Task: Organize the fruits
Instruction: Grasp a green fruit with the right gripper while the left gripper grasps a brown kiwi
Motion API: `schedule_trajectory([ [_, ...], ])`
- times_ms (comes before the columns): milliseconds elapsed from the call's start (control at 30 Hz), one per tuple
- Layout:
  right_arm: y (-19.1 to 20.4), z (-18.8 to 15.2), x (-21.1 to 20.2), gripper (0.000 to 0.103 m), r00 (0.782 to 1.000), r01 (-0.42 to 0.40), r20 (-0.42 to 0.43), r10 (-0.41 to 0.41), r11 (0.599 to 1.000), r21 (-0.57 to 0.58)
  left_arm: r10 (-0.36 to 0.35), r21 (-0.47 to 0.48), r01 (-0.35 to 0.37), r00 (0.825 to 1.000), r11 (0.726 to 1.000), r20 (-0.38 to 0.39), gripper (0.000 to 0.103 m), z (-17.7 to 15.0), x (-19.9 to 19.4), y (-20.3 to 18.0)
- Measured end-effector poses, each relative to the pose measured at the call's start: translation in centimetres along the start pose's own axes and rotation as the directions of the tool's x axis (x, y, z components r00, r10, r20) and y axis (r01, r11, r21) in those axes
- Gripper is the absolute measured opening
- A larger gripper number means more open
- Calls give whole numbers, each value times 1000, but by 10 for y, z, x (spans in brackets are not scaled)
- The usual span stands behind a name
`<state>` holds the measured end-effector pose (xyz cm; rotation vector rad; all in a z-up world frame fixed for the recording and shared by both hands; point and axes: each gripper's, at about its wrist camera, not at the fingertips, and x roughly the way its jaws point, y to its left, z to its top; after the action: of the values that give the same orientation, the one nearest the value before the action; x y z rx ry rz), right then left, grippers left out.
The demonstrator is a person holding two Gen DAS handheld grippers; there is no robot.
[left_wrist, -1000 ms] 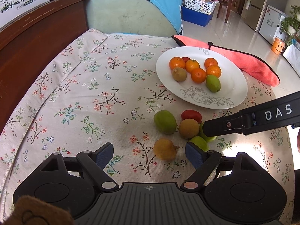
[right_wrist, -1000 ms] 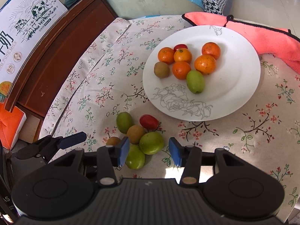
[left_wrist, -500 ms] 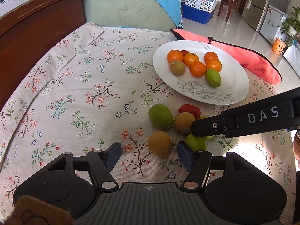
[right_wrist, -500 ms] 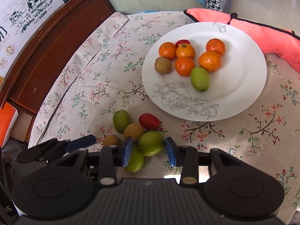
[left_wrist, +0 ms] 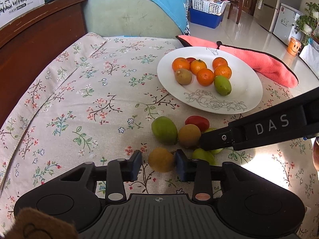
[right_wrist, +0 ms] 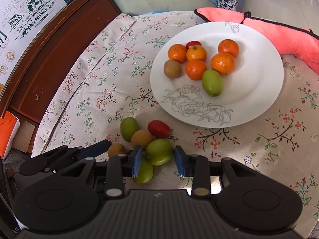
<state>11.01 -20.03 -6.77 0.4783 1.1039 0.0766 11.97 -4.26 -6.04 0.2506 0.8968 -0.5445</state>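
Observation:
A white plate [left_wrist: 249, 87] [right_wrist: 259, 91] holds several oranges, a brown fruit, a red one and a green one. Loose fruit lies on the cloth in front of it. My left gripper [left_wrist: 159, 164] is open, its jaws straddling a yellow-brown fruit [left_wrist: 161, 159], the right pad touching it. My right gripper [right_wrist: 158, 160] is open around a green fruit [right_wrist: 159, 151], with small gaps both sides. A second green fruit [right_wrist: 144, 171] lies under its left finger. A green fruit [left_wrist: 163, 130], a brown fruit [left_wrist: 189, 135] and a red fruit [left_wrist: 197, 122] lie just beyond.
A pink cloth [left_wrist: 265, 63] lies behind the plate at the table's far right edge. A dark wooden headboard [left_wrist: 39, 31] and a green cushion [left_wrist: 127, 18] border the far left. The right gripper's finger [left_wrist: 249, 133] crosses the left wrist view.
Both grippers have moved forward and narrowed. The left jaws now flank the yellow-brown fruit; the right jaws now flank the green fruit.

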Motion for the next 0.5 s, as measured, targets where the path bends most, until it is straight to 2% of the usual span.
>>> schedule_trajectory([
  [33,0,0,0,32,1000,-2,1,2,1000,-2,-5,-7,5,1000,1000,0,26,0,0,1],
  [500,-8,4,-17,32,999,-25,33,25,999,24,-12,-59,13,1000,998,10,26,2,-9,8],
])
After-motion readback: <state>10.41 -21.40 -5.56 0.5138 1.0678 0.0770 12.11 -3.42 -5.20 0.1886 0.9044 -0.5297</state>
